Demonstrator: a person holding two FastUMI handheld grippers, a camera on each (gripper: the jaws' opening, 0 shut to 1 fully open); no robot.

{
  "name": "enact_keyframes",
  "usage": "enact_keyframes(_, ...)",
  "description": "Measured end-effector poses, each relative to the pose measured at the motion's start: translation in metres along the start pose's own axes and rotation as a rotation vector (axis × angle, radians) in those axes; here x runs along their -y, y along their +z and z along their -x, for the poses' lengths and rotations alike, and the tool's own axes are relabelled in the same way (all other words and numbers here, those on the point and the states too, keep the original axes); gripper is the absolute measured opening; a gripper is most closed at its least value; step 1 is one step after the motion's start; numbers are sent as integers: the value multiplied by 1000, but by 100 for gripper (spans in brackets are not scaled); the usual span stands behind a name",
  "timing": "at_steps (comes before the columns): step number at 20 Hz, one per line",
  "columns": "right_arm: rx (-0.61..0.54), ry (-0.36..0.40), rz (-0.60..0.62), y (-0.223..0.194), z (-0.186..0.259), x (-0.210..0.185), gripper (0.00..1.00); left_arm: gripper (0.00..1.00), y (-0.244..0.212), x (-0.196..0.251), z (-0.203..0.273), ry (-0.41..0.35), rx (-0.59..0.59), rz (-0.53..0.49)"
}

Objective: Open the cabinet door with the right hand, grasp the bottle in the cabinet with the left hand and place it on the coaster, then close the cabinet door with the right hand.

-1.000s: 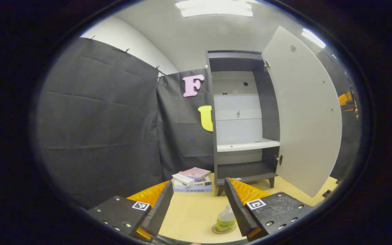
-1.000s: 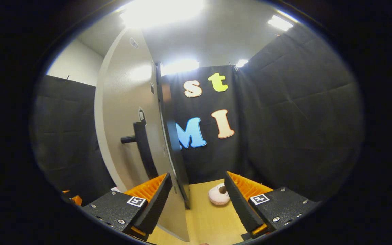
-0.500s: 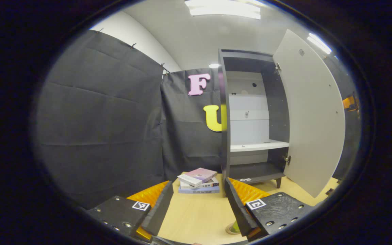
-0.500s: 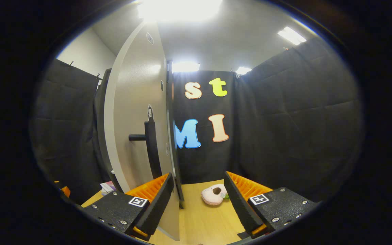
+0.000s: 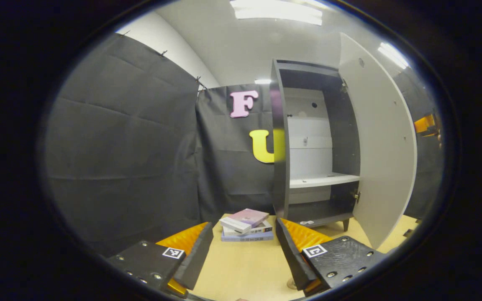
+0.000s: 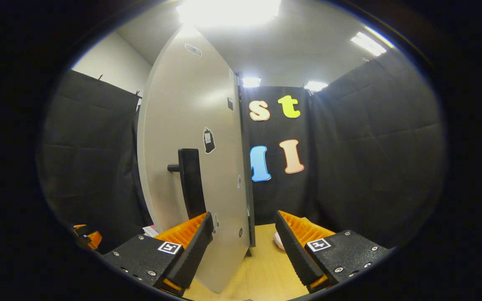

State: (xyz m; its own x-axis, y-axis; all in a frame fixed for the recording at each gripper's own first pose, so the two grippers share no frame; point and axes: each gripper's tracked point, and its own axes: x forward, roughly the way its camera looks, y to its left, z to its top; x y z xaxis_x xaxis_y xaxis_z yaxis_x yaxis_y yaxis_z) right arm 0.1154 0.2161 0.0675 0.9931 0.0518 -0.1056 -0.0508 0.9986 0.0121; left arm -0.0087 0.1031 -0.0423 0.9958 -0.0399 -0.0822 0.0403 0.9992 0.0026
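A: Left gripper (image 5: pixel 244 255): jaws spread wide, nothing between them. Bare wooden tabletop (image 5: pixel 241 267) shows through the gap.

B: And just past it?

A: A small stack of books (image 5: pixel 247 225) lies on the table beyond the fingers, pink cover on top. Right of the stack stands the dark cabinet (image 5: pixel 280 142), its pale door (image 5: pixel 381 142) swung open to the right. White shelf (image 5: pixel 322 180) inside, nothing on it that I can make out.

B: The bottle?

A: Cannot pick it out. By the right finger's lower edge a sliver of a round disc sits on the table, likely the coaster (image 5: pixel 291 284); the finger hides the rest.

B: Right gripper?

A: Right gripper (image 6: pixel 244 253): also spread wide, gripping nothing. The door (image 6: pixel 191 159) stands edge-on straight ahead, its lower edge sitting between the two fingers, nearer the left one. Contact cannot be told.

B: Handle?

A: A dark bar handle (image 6: pixel 191 184) stands off the door's outer face, above the left finger, apart from it. A small dark sticker sits on the door above it.

B: Anything further out?

A: A pale rounded object (image 6: pixel 278 239) on the table, half hidden by the right finger. In the left gripper view, the other gripper (image 5: pixel 427 125) shows at the far right past the door's edge.
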Motion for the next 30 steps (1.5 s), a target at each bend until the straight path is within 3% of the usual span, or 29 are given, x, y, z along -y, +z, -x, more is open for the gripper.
enact_keyframes(1, 0, 8, 0, 0, -2, -8, 93, 91, 0, -6, -2, -1, 2, 4)
enact_keyframes(2, -1, 16, 1, -2, -5, -16, 93, 82, 0, -10, -4, -1, 3, 6)
enact_keyframes(3, -1, 23, 2, -2, -8, -23, 93, 87, -1, -16, -5, 1, 3, 7)
enact_keyframes(5, 0, 38, 6, -3, -14, -39, 93, 82, -2, -28, -8, 8, 4, 7)
enact_keyframes(6, 4, 43, 9, -2, -18, -46, 93, 91, -3, -34, -10, 12, 3, 10)
enact_keyframes(9, 8, 62, 12, -2, -27, -70, 93, 91, -8, -50, -12, 15, -2, 19)
enact_keyframes(10, 5, 72, 11, -3, -32, -79, 93, 87, -8, -56, -14, 20, 0, 20)
enact_keyframes(11, 0, 85, 11, -4, -37, -89, 93, 91, -8, -63, -15, 26, 4, 21)
enact_keyframes(12, -2, 97, 11, -4, -41, -99, 93, 82, -9, -67, -15, 29, 4, 22)
enact_keyframes(13, 3, 112, 11, -2, -45, -109, 93, 91, -10, -72, -16, 31, 2, 23)
enact_keyframes(16, 23, 133, 12, -2, -60, -132, 94, 87, -11, -88, -21, 50, -9, 29)
enact_keyframes(19, 6, 155, 1, -11, -65, -146, 95, 91, -5, -98, -22, 58, -4, 44)
enact_keyframes(20, 2, 157, 4, -13, -64, -147, 95, 82, -3, -99, -23, 57, -5, 43)
enact_keyframes(23, 3, 145, 25, -15, -56, -139, 95, 91, 3, -91, -27, 36, -3, 33)
enact_keyframes(26, 25, 145, 31, -11, -44, -125, 95, 82, 17, -78, -26, 31, 16, 21)
enact_keyframes(30, 44, 128, 21, -8, -32, -88, 95, 86, 32, -43, -23, -4, 27, 10)
